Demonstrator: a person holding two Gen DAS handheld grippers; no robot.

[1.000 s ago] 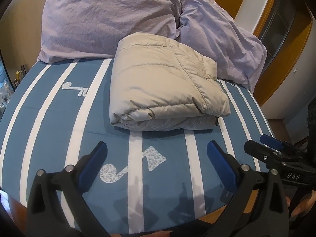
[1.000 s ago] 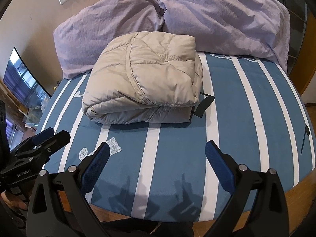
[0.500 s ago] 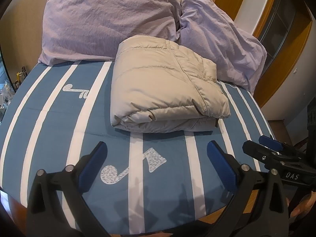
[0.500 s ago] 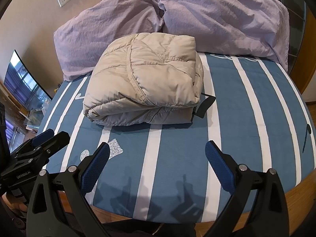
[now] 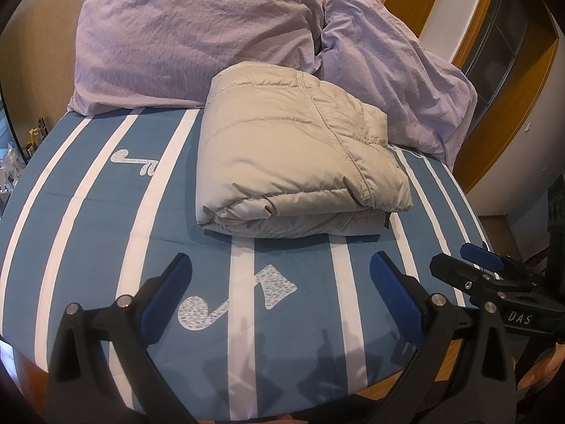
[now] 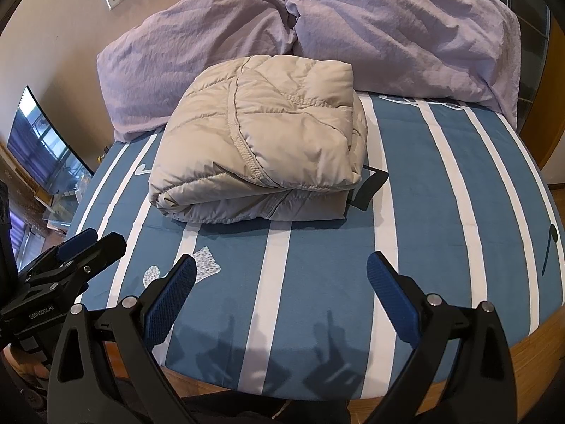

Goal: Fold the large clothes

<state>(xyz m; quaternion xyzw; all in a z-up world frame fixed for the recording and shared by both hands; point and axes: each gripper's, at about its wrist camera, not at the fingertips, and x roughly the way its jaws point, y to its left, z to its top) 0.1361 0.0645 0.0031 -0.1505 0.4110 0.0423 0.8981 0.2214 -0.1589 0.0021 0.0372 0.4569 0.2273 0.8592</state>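
Observation:
A beige puffer jacket (image 5: 296, 155) lies folded into a thick rectangular bundle on the blue and white striped bed (image 5: 88, 212); it also shows in the right wrist view (image 6: 261, 152). A black strap (image 6: 369, 187) sticks out from its right side. My left gripper (image 5: 279, 289) is open and empty, held back over the bed's near edge, apart from the jacket. My right gripper (image 6: 280, 286) is open and empty, also short of the jacket. Each gripper shows from the side in the other's view, the right gripper (image 5: 494, 282) and the left gripper (image 6: 67, 258).
Two lilac pillows (image 5: 197, 35) (image 5: 392, 84) lean against the wall behind the jacket. The bed's wooden frame (image 6: 529, 357) shows at the near edge. A television (image 6: 42, 155) stands to the left. A wooden door frame (image 5: 508, 106) is on the right.
Both grippers have drawn back and dropped slightly, so the jacket sits a little higher in both views. The jacket itself has not moved.

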